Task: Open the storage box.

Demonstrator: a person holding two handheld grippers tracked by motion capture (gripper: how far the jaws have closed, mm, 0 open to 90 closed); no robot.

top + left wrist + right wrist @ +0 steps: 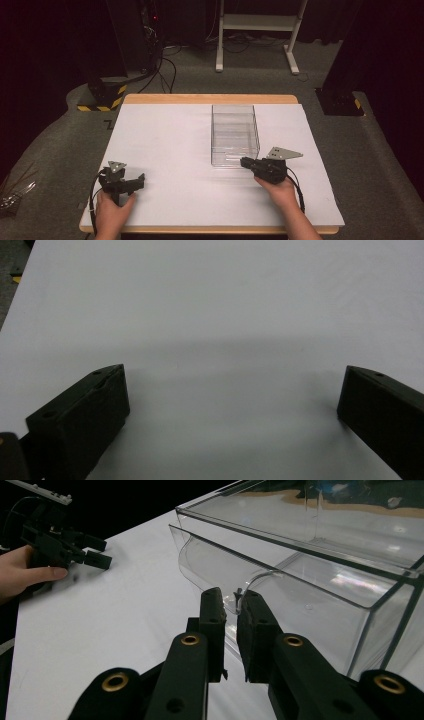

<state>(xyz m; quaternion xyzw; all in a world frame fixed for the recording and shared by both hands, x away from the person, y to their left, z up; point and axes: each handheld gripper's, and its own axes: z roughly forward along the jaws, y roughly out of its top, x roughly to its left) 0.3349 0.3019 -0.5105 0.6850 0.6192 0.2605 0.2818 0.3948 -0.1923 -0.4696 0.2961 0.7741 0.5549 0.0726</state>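
Your right gripper [231, 611] clamped on the clear box's [235, 134] curved front lip [240, 596], your left gripper [232, 395] jaws apart over bare white mat [170, 145], well clear.

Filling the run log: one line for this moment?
right gripper: shut on clear bin front wall | left gripper: open, over white mat

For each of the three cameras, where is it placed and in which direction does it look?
High view: above the person's table edge, looking forward and down at the clear box; both hands show.
Left gripper view: on the left gripper, facing the white table cover between open jaws.
Right gripper view: on the right gripper, pinching the box's front wall.
Shared: high and right views show the box.
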